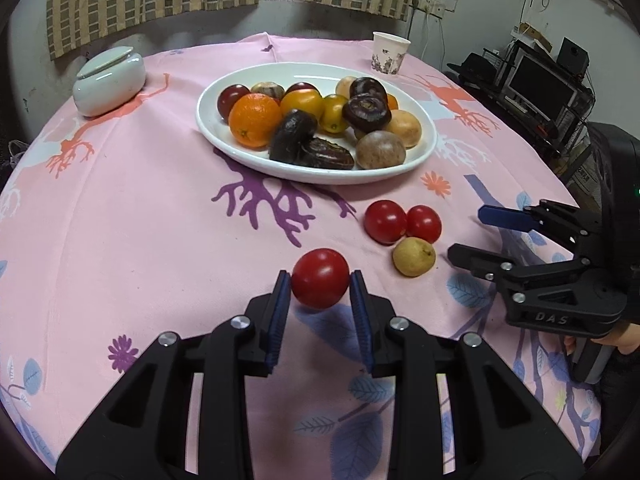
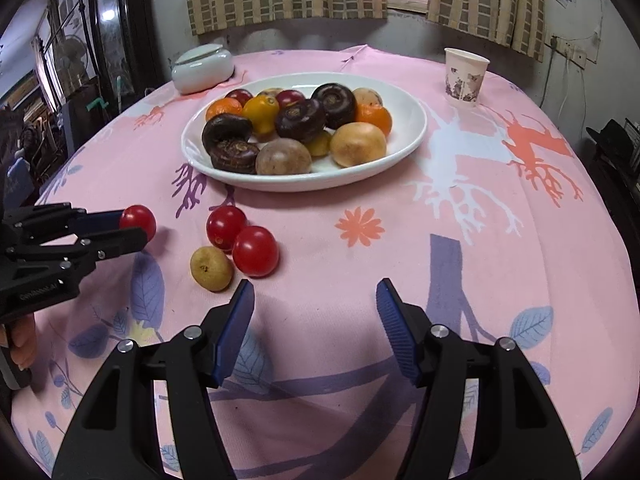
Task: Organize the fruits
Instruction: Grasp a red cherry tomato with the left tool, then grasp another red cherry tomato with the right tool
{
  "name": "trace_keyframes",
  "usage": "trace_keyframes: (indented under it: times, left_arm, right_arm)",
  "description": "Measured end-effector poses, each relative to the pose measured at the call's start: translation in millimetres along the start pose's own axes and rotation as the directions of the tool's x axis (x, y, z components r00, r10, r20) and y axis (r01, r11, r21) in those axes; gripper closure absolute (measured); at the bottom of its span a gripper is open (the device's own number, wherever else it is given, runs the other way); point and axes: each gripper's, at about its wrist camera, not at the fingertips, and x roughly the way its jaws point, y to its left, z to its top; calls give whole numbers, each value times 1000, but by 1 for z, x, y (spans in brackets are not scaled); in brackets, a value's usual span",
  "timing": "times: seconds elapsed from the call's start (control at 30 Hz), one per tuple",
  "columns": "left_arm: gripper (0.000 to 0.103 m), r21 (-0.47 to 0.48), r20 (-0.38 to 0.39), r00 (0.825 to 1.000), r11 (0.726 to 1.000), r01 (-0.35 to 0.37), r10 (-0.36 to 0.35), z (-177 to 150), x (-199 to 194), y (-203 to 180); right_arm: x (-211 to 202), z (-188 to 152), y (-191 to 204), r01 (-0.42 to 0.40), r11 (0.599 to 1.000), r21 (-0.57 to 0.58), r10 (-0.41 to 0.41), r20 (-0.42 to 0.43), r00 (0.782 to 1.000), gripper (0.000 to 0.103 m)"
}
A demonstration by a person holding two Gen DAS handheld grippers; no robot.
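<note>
My left gripper [image 1: 320, 285] is shut on a red tomato [image 1: 320, 283] and holds it just above the pink cloth; it also shows in the right wrist view [image 2: 138, 222]. Two red tomatoes [image 1: 402, 222] and a small tan fruit [image 1: 414, 257] lie on the cloth to its right, near the white plate [image 1: 424, 152] piled with oranges, dark and tan fruits. My right gripper [image 2: 315, 308] is open and empty, low over the cloth, just right of the tan fruit [image 2: 211, 269] and the tomatoes [image 2: 240, 240]. It shows in the left wrist view [image 1: 466, 236] at the right.
A white lidded jar [image 1: 110, 80] stands at the far left of the table. A paper cup [image 1: 390, 52] stands behind the plate at the far right. The round table's edge drops off on all sides; shelves and a monitor stand to the right.
</note>
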Motion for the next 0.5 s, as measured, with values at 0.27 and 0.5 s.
trace_keyframes:
  times: [0.27, 0.5]
  left_arm:
    - [72, -9, -9, 1000, 1000, 25, -25, -1, 9, 1]
    - [63, 13, 5, 1000, 1000, 15, -15, 0, 17, -2]
  right_arm:
    - [14, 13, 17, 26, 996, -82, -28, -16, 999, 39]
    - [19, 20, 19, 12, 996, -88, -12, -10, 1000, 39]
